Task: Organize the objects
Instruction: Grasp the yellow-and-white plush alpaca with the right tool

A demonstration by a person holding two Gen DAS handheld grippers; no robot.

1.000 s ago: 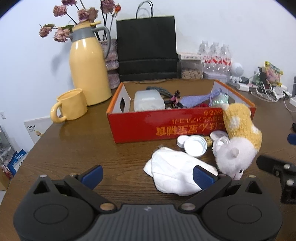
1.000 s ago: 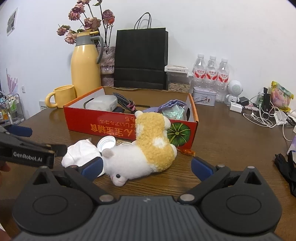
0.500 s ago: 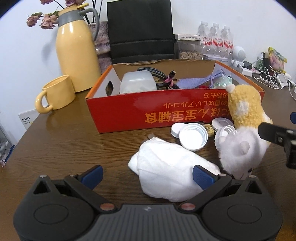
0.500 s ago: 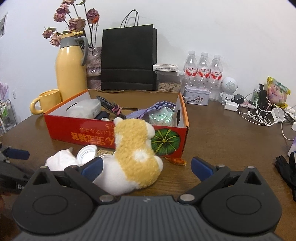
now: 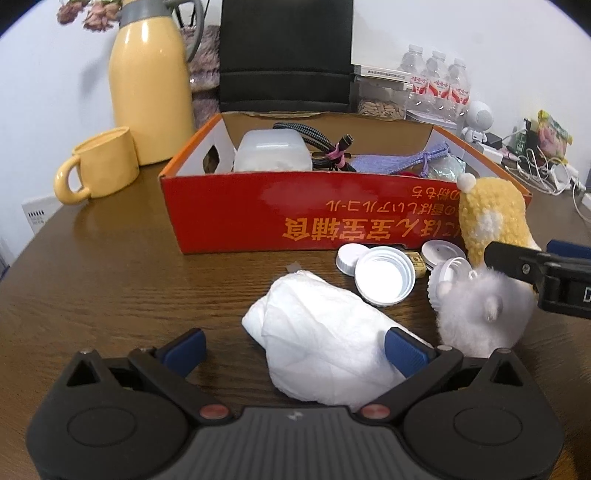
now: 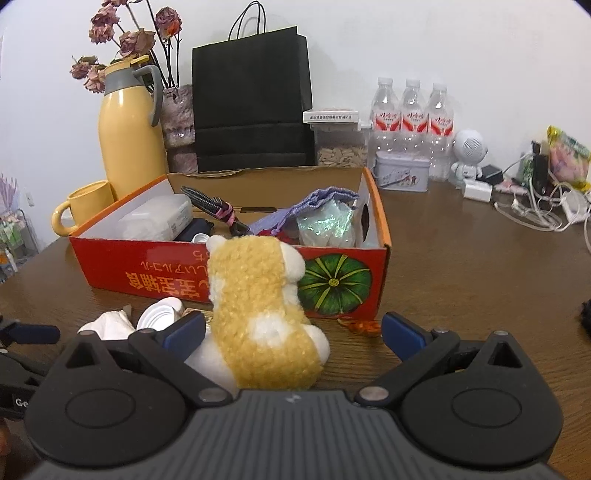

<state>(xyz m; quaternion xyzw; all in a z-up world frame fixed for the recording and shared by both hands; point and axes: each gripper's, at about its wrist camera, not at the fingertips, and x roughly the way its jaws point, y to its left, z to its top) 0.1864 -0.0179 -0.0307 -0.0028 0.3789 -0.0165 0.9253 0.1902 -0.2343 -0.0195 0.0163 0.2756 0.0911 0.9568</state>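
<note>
The thermos [image 5: 151,79] and dried flowers [image 5: 90,16] are cut off by the top edge of the left wrist view. The plush toy's [image 6: 258,314] lower part is hidden behind the right gripper's [image 6: 291,334] body. The white tissue [image 6: 107,325] is partly hidden by that gripper. A dark object [image 6: 585,317] is cut off at the right edge and cannot be identified.

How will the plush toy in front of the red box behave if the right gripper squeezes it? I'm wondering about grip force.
The plush toy looks soft and fluffy, so it will probably compress between the open right gripper fingers rather than resist. It seems light for its bulk. Its woolly surface should not slip much, and lying flat it is unlikely to roll.
</note>
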